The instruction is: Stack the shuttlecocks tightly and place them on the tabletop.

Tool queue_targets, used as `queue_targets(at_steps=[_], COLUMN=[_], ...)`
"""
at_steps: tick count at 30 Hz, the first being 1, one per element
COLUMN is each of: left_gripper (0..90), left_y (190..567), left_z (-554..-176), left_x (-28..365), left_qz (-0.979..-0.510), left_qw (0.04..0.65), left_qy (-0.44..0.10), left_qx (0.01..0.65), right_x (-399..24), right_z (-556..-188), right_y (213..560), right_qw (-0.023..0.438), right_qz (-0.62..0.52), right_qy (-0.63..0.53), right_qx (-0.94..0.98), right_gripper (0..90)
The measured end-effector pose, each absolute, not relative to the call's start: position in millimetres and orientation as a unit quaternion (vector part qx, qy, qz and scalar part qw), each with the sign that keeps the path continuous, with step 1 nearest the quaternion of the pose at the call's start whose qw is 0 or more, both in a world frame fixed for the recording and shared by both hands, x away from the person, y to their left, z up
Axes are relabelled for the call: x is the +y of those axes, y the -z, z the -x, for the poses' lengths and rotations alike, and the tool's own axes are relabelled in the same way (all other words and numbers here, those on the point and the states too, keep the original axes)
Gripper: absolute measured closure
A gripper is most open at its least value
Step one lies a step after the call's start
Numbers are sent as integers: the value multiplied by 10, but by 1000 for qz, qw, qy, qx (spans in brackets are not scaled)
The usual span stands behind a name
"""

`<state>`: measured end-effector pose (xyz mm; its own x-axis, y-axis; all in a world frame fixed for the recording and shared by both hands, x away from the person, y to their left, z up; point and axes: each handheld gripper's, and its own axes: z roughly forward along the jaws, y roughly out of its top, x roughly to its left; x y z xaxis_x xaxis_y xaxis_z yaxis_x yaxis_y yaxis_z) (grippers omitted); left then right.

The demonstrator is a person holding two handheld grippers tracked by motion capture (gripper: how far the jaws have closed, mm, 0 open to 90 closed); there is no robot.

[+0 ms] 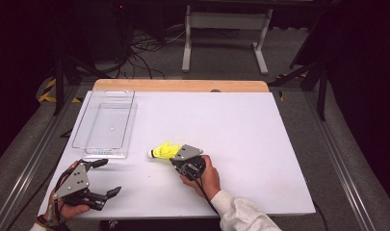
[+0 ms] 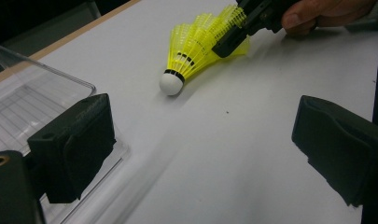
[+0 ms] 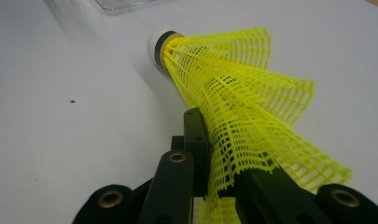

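The yellow shuttlecock (image 1: pixel 164 151) lies on the white desk (image 1: pixel 240 139), just right of the clear plastic tray (image 1: pixel 106 123). The right gripper (image 1: pixel 179 159) pinches its mesh skirt; the left gripper (image 1: pixel 106 177) rests spread, well apart.

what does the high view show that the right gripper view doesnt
High view alone: the left gripper with jaws open and nothing between them, the whole clear bin, the person's hands and the floor beyond the table. Right gripper view alone: close up, the right gripper with its jaws pinched on the skirt's mesh, and a dark speck on the table. Both: the yellow shuttlecock lying on the white table, white cork pointing away from the right gripper.
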<state>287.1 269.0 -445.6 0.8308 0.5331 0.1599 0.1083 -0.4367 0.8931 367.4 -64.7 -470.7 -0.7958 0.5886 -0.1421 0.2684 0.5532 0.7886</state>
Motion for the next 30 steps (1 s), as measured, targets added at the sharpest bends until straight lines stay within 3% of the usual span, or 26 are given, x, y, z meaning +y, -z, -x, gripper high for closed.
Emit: queue_targets(at_steps=[30], left_gripper=[67], left_y=[4478], left_z=[-2949], left_x=[2703], left_qz=[-819], left_qw=[497], left_qy=[-207], left_qx=[196], right_x=[-798], right_z=[-3649], right_y=[4544], right_qw=[198], right_qz=[-232], right_qy=[-424], right_qx=[853], right_gripper=[881])
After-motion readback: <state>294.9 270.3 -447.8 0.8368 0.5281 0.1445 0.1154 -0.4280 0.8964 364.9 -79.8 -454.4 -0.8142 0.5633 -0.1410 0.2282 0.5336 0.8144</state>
